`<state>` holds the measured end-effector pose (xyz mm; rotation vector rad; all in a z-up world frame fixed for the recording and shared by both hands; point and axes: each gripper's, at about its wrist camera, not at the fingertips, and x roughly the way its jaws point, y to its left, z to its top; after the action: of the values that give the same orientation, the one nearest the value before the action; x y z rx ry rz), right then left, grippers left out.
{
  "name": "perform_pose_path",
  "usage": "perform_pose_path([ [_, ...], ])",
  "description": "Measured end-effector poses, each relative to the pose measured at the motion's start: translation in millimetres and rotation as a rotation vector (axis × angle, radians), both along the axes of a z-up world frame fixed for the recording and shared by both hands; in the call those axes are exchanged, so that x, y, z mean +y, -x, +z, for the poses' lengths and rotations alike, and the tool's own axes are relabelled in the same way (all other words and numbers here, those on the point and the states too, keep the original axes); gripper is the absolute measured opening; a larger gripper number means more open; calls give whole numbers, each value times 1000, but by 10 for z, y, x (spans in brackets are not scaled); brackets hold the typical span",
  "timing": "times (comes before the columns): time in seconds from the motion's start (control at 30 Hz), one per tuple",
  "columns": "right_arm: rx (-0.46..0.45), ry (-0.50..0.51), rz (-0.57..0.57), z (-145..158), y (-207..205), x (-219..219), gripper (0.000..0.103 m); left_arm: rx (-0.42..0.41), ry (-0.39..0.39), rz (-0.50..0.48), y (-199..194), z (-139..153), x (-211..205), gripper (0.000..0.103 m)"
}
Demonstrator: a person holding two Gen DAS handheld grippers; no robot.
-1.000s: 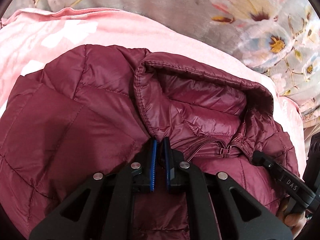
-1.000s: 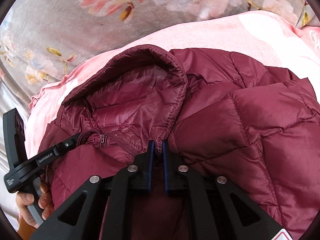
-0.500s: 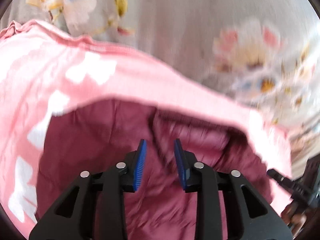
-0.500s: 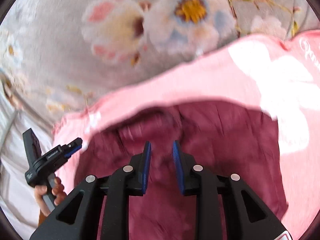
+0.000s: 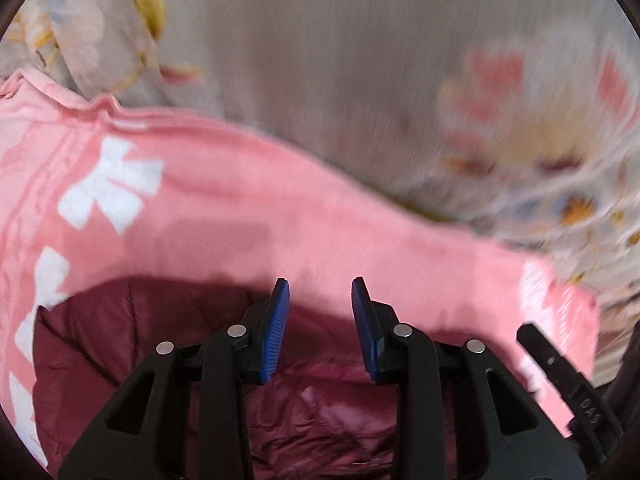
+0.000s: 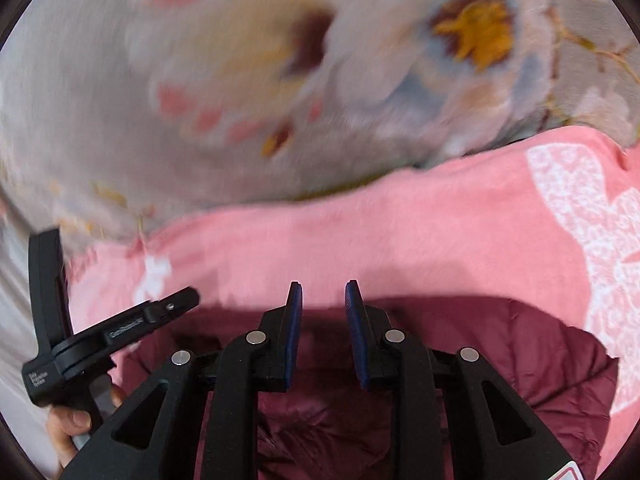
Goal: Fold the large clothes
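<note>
Both grippers, L & R, just opened, empty, lifted off maroon down jacket below jaws: fold released.

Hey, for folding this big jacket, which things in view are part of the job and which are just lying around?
Part of the job:
- maroon puffer jacket
- left gripper, jaws open, nothing between them
- right gripper, jaws open, nothing between them

Just lying about:
- pink blanket under the jacket
- floral bedsheet beyond it
</note>
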<state>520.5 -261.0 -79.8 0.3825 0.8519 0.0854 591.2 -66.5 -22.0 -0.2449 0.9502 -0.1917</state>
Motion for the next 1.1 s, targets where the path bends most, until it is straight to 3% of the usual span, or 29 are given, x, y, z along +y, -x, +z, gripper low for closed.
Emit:
perform_pose_path([
  [0.17,55,85,77,-211,98,105,21,12,-7,-72,237,-265,23,28],
  [0.3,107,121,68,-403,181,53,20,30,-22,-91,363,-384,73,26],
  [0.43,141,127,45,-582,202,-37,13,49,-47,-88,371,-543,111,25],
  [0.57,152,138,45,-692,192,-51,12,36,29,-58,414,-502,230,21],
  [0.63,157,147,45,-733,177,-41,11,-18,112,-62,490,-308,333,20],
  [0.7,159,162,43,-748,162,-31,11,-53,138,-54,515,-151,396,20],
  [0.87,161,176,40,-772,130,10,11,-53,75,-31,368,-62,390,20],
  [1.03,156,155,36,-785,141,-32,10,33,16,-3,258,-466,383,20],
  [1.1,156,151,35,-791,141,-45,10,45,-8,-12,271,-588,395,15],
])
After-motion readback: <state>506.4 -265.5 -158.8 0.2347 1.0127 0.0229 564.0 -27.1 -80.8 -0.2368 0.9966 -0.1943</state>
